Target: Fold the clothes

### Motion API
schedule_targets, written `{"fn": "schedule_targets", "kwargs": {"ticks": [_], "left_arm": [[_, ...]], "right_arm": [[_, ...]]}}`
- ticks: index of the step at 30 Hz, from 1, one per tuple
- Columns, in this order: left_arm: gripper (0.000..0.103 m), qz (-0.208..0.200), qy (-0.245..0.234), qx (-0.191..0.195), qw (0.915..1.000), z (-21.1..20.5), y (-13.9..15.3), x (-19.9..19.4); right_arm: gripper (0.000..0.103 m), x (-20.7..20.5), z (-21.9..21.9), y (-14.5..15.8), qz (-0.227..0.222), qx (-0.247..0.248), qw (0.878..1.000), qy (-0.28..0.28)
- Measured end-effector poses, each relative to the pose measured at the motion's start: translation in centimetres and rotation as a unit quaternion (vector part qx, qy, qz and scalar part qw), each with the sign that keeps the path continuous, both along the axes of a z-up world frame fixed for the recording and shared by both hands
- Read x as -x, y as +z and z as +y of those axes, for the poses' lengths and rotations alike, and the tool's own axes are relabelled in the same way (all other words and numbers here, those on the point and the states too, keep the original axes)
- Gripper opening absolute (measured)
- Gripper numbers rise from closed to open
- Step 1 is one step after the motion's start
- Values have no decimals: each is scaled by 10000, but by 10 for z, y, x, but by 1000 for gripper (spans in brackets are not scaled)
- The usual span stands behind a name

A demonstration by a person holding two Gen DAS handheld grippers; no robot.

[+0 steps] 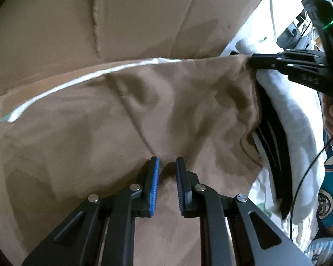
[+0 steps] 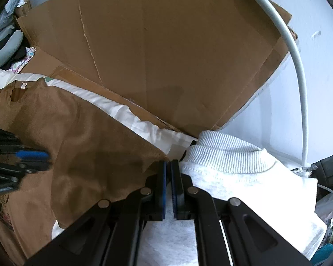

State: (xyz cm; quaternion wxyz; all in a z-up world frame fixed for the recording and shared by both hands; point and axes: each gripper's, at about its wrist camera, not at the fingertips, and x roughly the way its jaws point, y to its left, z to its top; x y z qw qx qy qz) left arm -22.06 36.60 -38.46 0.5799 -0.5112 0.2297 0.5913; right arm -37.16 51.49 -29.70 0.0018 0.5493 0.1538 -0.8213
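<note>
Flattened cardboard propped behind, against a white wall. Brown garment spread over a white sheet, wrinkled. Folded white sweatshirt just beside its right edge, ribbed collar up. Right tongs pinched shut on the brown corner. Left tongs parted slightly, fabric bunched between pads.

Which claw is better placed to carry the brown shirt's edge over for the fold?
Probably the right claw: its jaws look shut on the brown shirt at its corner. The left claw is open above the cloth, gripping nothing.
</note>
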Motion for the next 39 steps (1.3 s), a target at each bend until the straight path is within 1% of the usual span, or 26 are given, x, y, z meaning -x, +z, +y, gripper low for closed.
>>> {"fn": "schedule_targets", "kwargs": {"ticks": [9, 13, 17, 22, 29, 33, 35, 37, 39], "left_arm": [[14, -109, -237, -145, 9996, 39, -4, -20], [14, -127, -245, -151, 9995, 61, -7, -26], [14, -134, -293, -215, 9993, 82, -8, -33], [15, -80, -364, -355, 9987, 103, -5, -41], [15, -42, -410, -573, 9975, 129, 2, -51], [15, -19, -733, -581, 9956, 146, 8, -65], [15, 87, -812, -517, 9953, 149, 11, -68], [15, 175, -832, -467, 9953, 145, 16, -68], [15, 136, -884, -423, 9951, 136, 20, -67]], "right_arm": [[4, 3, 8, -2, -91, 203, 9997, -29], [4, 6, 13, 0, -96, 428, 9990, -121], [6, 2, 18, 10, 3, 800, 9966, -212], [7, -17, 29, 26, 148, 1252, 9914, -341], [8, -48, 39, 30, 83, 1403, 9888, -501], [9, -61, 35, 29, -7, 1439, 9884, -492], [13, -66, 33, 30, -14, 1451, 9883, -479], [14, -71, 32, 32, -21, 1463, 9881, -468], [14, -77, 31, 35, -33, 1473, 9880, -458]]}}
